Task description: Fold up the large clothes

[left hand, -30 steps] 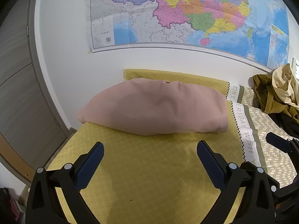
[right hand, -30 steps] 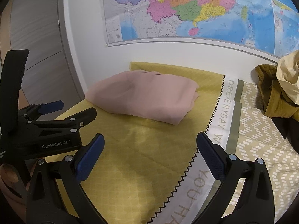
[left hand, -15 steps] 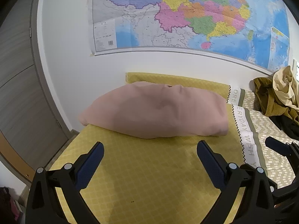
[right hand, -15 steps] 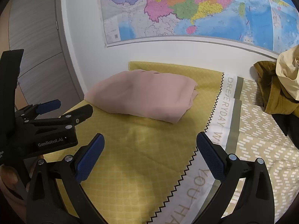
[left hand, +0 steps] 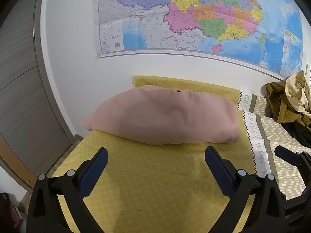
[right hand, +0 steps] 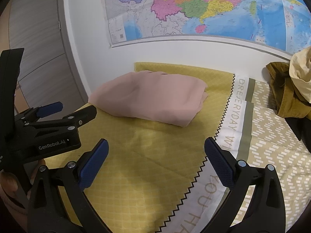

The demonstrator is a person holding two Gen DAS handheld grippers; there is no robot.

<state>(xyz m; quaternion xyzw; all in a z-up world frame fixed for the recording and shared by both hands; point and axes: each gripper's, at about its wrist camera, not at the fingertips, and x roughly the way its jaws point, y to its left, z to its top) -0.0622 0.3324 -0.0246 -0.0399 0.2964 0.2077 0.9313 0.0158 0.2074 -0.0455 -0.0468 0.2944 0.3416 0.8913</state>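
**Folded Garment at Rest, Both Grippers Spread**

The pink garment [left hand: 163, 118] lies folded in a compact bundle on the yellow bedspread [left hand: 155, 184] of the bed. In the left wrist view it sits at 12 o'clock from the left gripper [left hand: 156, 162], near the wall. In the right wrist view the same garment [right hand: 149, 101] lies at 11 o'clock from the right gripper [right hand: 155, 155].

The left gripper has its jaws apart and holds nothing. The right gripper also has its jaws apart and holds nothing. Neither gripper touches the garment; both hover over bare bedspread.

The left gripper [right hand: 48, 124] appears in the right wrist view at 9 o'clock.

A pile of clothes [left hand: 287, 99] lies at 2 o'clock, well apart from the garment. A map [left hand: 194, 15] hangs on the wall above the bed.
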